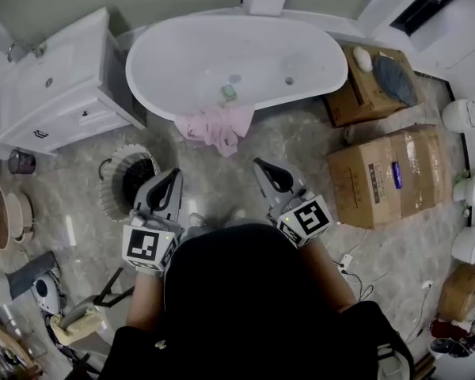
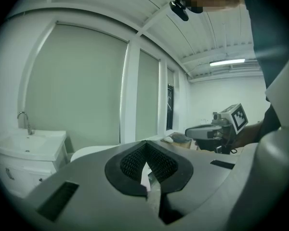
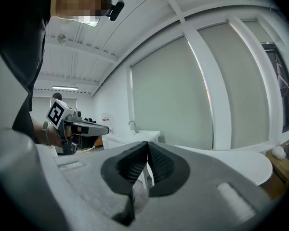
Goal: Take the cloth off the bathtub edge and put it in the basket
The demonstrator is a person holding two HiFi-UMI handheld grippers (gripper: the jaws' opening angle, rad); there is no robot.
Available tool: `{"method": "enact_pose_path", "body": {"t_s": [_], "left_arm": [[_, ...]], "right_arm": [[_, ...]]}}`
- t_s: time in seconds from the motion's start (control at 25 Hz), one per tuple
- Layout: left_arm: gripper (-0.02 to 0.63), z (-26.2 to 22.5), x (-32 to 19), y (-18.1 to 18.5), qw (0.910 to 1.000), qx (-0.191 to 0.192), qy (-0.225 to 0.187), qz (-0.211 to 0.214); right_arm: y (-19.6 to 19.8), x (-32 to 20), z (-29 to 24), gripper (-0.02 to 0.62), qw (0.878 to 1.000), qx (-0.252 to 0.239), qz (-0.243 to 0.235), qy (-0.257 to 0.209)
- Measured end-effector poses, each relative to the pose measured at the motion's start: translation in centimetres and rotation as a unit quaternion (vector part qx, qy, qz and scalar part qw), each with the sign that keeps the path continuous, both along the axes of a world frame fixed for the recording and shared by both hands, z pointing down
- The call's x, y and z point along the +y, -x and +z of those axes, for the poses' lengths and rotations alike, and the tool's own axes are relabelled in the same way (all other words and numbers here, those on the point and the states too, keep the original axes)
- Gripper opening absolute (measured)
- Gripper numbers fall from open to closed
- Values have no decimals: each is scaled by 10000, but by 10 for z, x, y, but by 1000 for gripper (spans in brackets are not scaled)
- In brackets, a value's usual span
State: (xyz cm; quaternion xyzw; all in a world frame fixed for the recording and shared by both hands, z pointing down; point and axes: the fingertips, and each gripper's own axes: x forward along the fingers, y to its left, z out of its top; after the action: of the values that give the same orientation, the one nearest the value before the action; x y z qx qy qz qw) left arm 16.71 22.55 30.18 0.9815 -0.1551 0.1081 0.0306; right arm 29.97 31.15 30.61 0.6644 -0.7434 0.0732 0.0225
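A pink cloth (image 1: 218, 127) hangs over the near edge of the white bathtub (image 1: 154, 101), its lower part reaching the floor. A round slatted basket (image 1: 130, 179) stands on the floor to the left of it. My left gripper (image 1: 172, 176) is shut and empty, held just right of the basket and short of the cloth. My right gripper (image 1: 265, 167) is also shut and empty, to the right of the cloth. In the left gripper view the jaws (image 2: 145, 144) meet with nothing between them, and in the right gripper view the jaws (image 3: 148, 144) are likewise pressed together.
A white vanity with a sink (image 1: 55, 85) stands left of the tub. Cardboard boxes (image 1: 392, 176) sit on the floor at the right, with white toilets (image 1: 467, 115) beyond them. Pots (image 1: 8, 212) and clutter lie at the far left. A cable (image 1: 352, 264) runs beside me.
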Motion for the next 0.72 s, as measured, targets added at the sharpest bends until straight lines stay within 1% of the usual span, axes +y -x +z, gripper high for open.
{"method": "enact_pose_path", "body": {"t_s": [0.2,0.4,0.56,0.72], "left_arm": [[14,9,10,-21,9998,-173,9,-90],[14,25,1,-33,9993,-294,178,-121],[14,34,-26,-42,9991,-344,245,-107],[14,38,-68,-51,9990,-350,282,-33]], "right_arm": [[-33,10,7,-2,9997,-260,-3,-1],[-57,3,19,-2,9993,-355,75,90],[-70,-21,25,-2,9988,-436,161,136],[-78,-59,29,-2,9986,-431,218,215]]}}
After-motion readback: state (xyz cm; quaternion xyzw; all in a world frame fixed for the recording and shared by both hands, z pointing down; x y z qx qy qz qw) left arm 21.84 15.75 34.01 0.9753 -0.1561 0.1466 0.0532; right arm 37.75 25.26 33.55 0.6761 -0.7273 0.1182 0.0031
